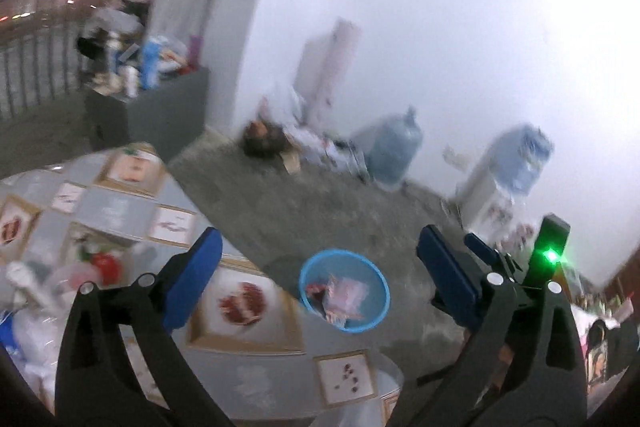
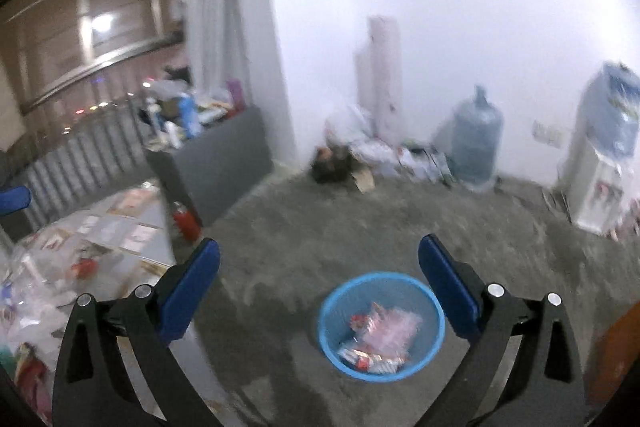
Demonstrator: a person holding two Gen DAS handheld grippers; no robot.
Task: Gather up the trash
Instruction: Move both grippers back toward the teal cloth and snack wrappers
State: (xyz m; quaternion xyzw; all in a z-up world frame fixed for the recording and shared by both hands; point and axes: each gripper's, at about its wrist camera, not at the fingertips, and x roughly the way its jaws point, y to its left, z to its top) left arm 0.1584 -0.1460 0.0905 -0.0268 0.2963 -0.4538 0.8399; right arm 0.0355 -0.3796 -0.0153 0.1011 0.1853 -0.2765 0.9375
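A blue mesh waste basket (image 2: 432, 307) stands on the grey floor with pink and red wrappers (image 2: 380, 339) inside it. It also shows in the left wrist view (image 1: 308, 279). My right gripper (image 2: 320, 267) is open and empty, held above the basket. My left gripper (image 1: 318, 259) is open and empty, above the table edge with the basket between its fingers. The right gripper's blue finger (image 1: 480, 251) and green light show at the right of the left wrist view. Crumpled white plastic and a red item (image 1: 105, 267) lie on the table.
A round table (image 1: 120, 203) with a patterned grey cloth is at lower left. A grey cabinet (image 2: 224, 155) with bottles stands behind. Water jugs (image 2: 476, 143), a dispenser (image 2: 596, 179) and floor clutter (image 2: 340, 159) line the white wall. A red extinguisher (image 2: 186, 223) stands by the cabinet.
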